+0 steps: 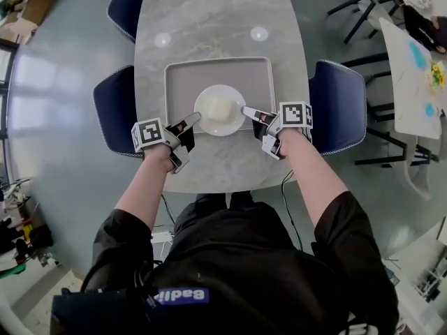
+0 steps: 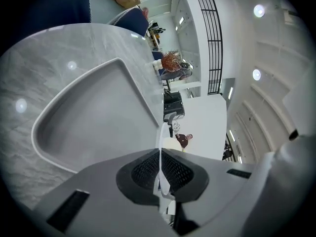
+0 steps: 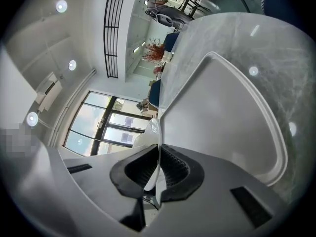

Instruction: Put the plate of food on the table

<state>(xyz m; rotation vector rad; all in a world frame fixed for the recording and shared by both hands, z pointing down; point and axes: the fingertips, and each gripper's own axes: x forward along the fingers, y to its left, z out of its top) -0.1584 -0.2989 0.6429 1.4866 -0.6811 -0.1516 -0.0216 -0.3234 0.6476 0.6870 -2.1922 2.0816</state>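
A white round plate carrying a pale lump of food is held over a grey tray on the marble table. My left gripper is shut on the plate's left rim, and my right gripper is shut on its right rim. In the left gripper view the thin white plate edge runs between the black pads, with the tray beyond. In the right gripper view the plate edge is likewise pinched between the pads, and the tray lies to the right.
Blue chairs stand at the table's left, right and far left. Two ceiling lights reflect on the tabletop beyond the tray. A white table with coloured things and dark chairs stands at the far right.
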